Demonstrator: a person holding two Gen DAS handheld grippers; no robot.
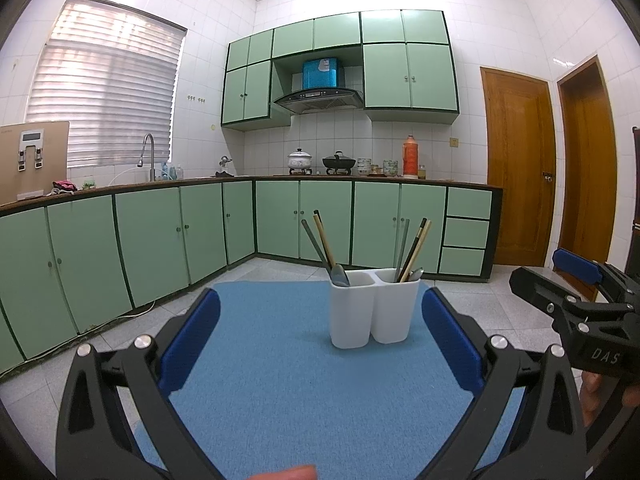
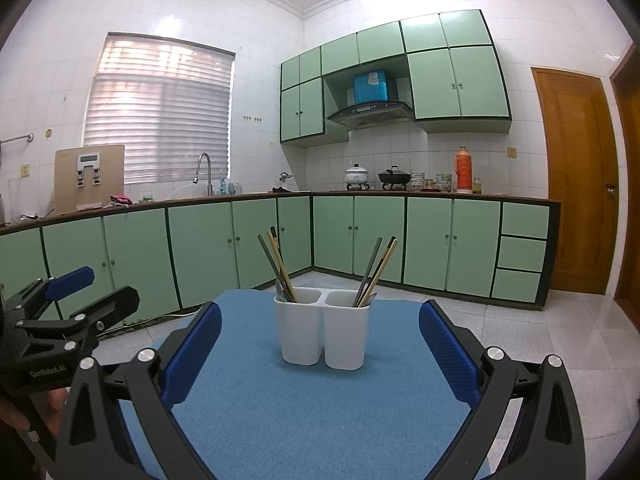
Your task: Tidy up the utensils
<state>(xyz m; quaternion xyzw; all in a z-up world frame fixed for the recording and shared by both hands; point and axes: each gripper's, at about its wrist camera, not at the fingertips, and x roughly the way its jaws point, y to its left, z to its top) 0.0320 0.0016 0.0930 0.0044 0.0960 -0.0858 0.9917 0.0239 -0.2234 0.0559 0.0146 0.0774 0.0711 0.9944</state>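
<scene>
A white two-compartment utensil holder [image 1: 370,310] stands upright on a blue mat [image 1: 288,380] that covers the bench, toward the mat's far side. In the left wrist view it sits slightly right of centre; in the right wrist view the same holder [image 2: 325,330] sits near the middle.

The left compartment holds a grey-handled spoon [image 1: 338,274] with its bowl showing at the rim, and a pair of wooden chopsticks [image 1: 324,238] leaning to the left. The right compartment holds a second pair of chopsticks [image 1: 416,250] leaning to the right, a grey handle [image 1: 403,248] beside them, and a metal spoon bowl [image 1: 417,274] peeking above the rim.

The left gripper [image 1: 320,340] hovers over the near part of the mat, its blue-padded fingers [image 1: 192,336] spread wide with nothing between them. The right gripper [image 2: 320,344] is likewise spread wide and empty, aimed at the holder from the near side. Each gripper shows at the edge of the other's view, side by side and apart.

Beyond the mat lie a tiled floor [image 2: 540,336], green cabinets [image 1: 160,240] under a far counter, and wooden doors [image 1: 518,168] on the right.
</scene>
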